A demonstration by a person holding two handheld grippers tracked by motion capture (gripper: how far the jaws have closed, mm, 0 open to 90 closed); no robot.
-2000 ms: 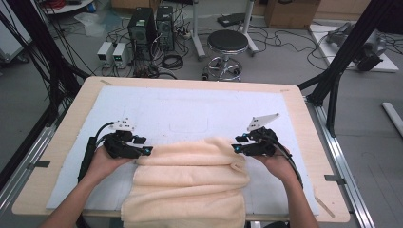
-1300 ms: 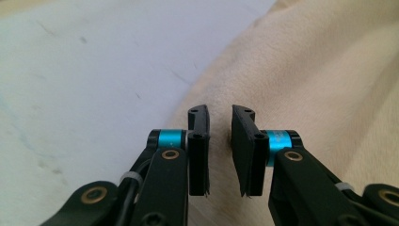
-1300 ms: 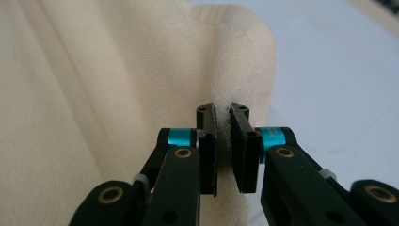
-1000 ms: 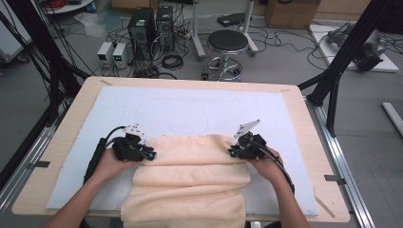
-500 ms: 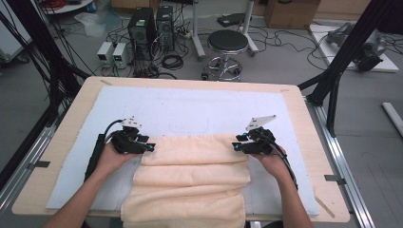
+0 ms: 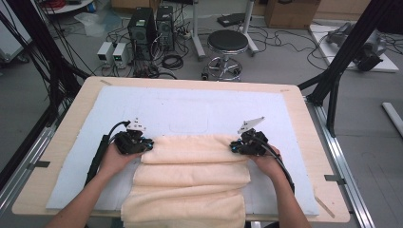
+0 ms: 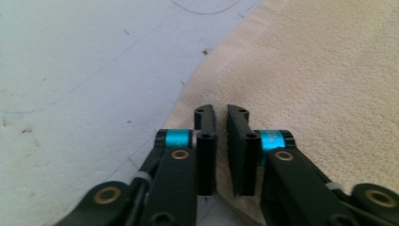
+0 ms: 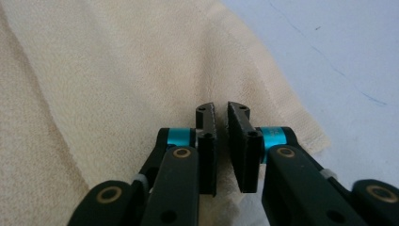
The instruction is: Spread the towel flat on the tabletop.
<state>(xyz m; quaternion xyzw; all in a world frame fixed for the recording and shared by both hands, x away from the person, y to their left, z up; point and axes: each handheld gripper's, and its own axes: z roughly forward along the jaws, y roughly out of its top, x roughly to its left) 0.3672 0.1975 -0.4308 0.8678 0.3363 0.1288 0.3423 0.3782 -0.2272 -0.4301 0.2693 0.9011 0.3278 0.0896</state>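
Left gripper (image 7: 221,115): my two black jaws have just been closing and now stand nearly together, a thin slit between the pads. They sit over the edge of the cream terry-cloth towel (image 7: 301,70); I can't tell whether any cloth is pinched in the slit.

Right gripper (image 8: 221,112): same story, two jaws just been closing, narrow gap left, hovering on the towel's (image 8: 117,70) hemmed corner region. Can't tell if fabric is caught here either.

From the high view: one towel (image 6: 190,178), folded into three stacked bands, lying at the near middle of the pale blue-white foam mat (image 6: 190,107), its lowest band hanging over the near table edge. Left gripper (image 6: 145,145) is at the left end of the top fold, right gripper (image 6: 234,146) at the right end, both touching or just beside the cloth. Two hands, one per gripper, with a black cable trailing from each.

The mat covers one light wooden table (image 6: 304,114). Beyond it on the floor: one round black stool (image 6: 228,42), two black computer towers (image 6: 151,23), two small white boxes (image 6: 113,51).
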